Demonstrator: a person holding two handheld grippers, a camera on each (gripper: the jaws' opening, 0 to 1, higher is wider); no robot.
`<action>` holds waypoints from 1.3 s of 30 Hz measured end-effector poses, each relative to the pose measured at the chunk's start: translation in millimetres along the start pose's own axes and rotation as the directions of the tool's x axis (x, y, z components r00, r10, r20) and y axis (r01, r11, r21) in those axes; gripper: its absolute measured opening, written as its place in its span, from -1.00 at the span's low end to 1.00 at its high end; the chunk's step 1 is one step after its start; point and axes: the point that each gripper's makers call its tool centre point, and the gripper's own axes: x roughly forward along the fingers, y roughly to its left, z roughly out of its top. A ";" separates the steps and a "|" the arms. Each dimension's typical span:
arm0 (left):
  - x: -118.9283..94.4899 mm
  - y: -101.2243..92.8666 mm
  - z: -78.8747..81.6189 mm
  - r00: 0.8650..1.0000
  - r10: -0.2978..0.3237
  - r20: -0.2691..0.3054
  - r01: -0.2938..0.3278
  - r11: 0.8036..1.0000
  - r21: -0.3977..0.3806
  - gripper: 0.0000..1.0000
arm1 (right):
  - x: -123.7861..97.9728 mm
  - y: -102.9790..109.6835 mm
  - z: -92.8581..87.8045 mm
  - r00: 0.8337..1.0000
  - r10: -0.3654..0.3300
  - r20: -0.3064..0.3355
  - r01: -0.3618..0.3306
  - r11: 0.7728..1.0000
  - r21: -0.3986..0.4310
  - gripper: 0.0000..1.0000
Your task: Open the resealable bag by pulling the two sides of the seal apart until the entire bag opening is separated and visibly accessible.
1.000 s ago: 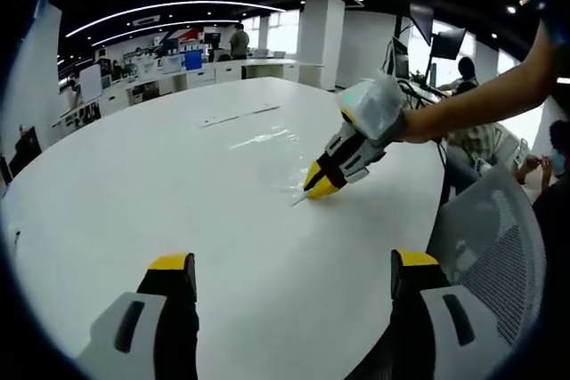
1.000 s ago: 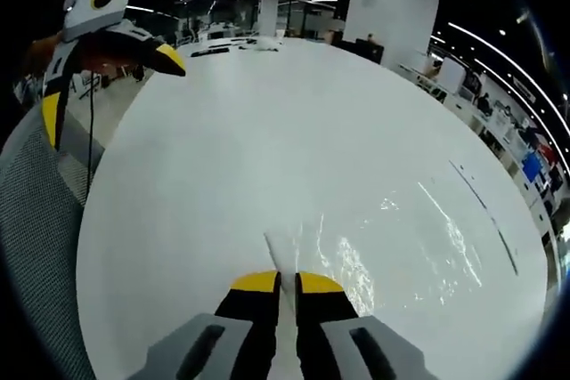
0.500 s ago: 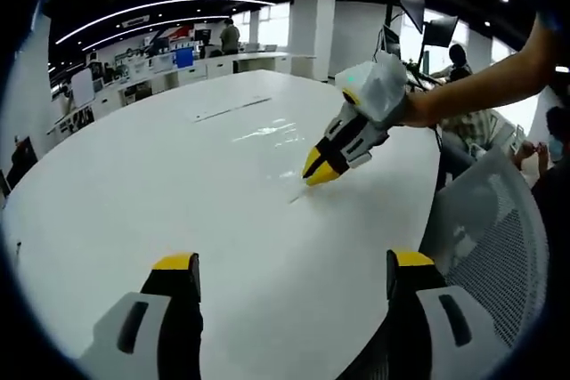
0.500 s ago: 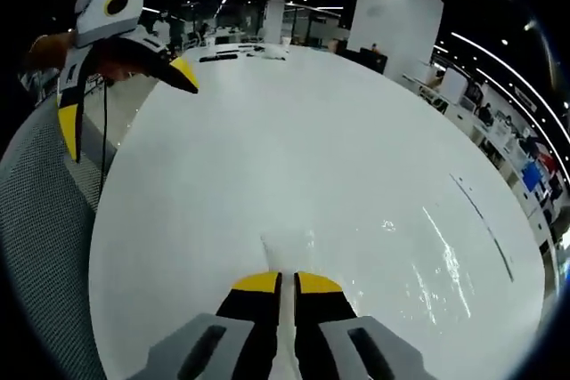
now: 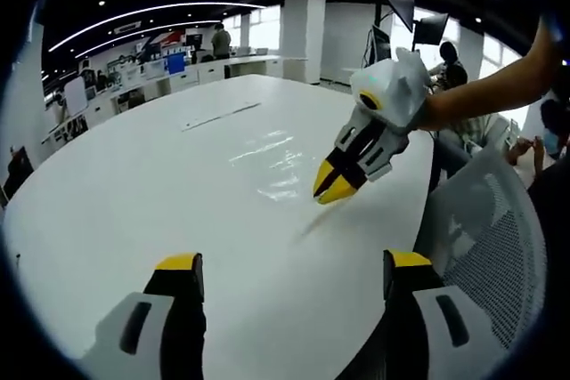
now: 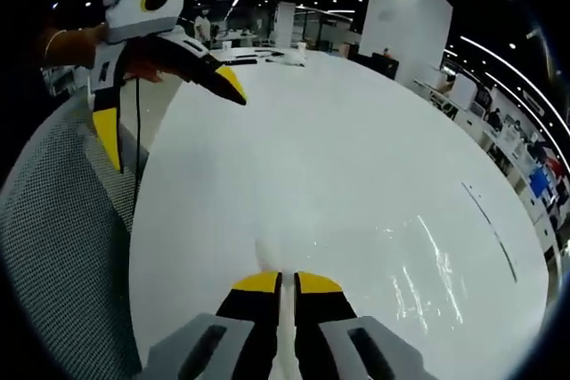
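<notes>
A clear resealable bag (image 5: pixel 272 166) lies on the white table (image 5: pixel 134 175) and shows mostly as glints. My right gripper (image 5: pixel 331 186) comes in from the right with its yellow tips shut on the bag's near edge, held a little above the table. In the right gripper view my right gripper (image 6: pixel 287 280) pinches a thin strip of the bag (image 6: pixel 270 254), and the rest of the film glints to the right. My left gripper (image 5: pixel 294 262) stands wide open over the near table edge with nothing in it. It also hangs open at the upper left as the left gripper (image 6: pixel 169 113).
A grey mesh chair (image 5: pixel 499 246) stands at the table's edge, also seen as the chair (image 6: pixel 62 246). A seated person (image 5: pixel 459 64) is beyond the table. Office desks (image 5: pixel 178 68) and a white pillar (image 5: pixel 298 20) line the back.
My right gripper has risen off the table with the bag's edge pinched in it. The left gripper has drawn closer to the right one, still open.
</notes>
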 end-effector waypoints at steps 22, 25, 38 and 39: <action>17.9 -48.8 15.7 0.984 -0.175 -0.025 0.176 0.974 0.142 0.34 | -18.8 47.2 18.1 0.998 0.056 0.028 -0.055 0.998 -0.024 -0.98; 20.0 -51.3 14.4 0.983 -0.181 -0.040 0.185 0.967 0.175 0.31 | -21.4 52.1 20.4 0.998 0.065 0.028 -0.064 0.997 -0.031 -0.98; 25.5 -60.8 -8.2 0.961 -0.183 -0.209 0.259 0.862 0.436 -0.37 | -28.4 78.0 26.4 0.992 0.126 0.025 -0.124 0.991 -0.051 -0.98; 25.9 -61.7 -8.7 0.961 -0.179 -0.212 0.260 0.850 0.458 -0.43 | -29.0 79.6 26.9 0.991 0.129 0.027 -0.128 0.991 -0.051 -0.98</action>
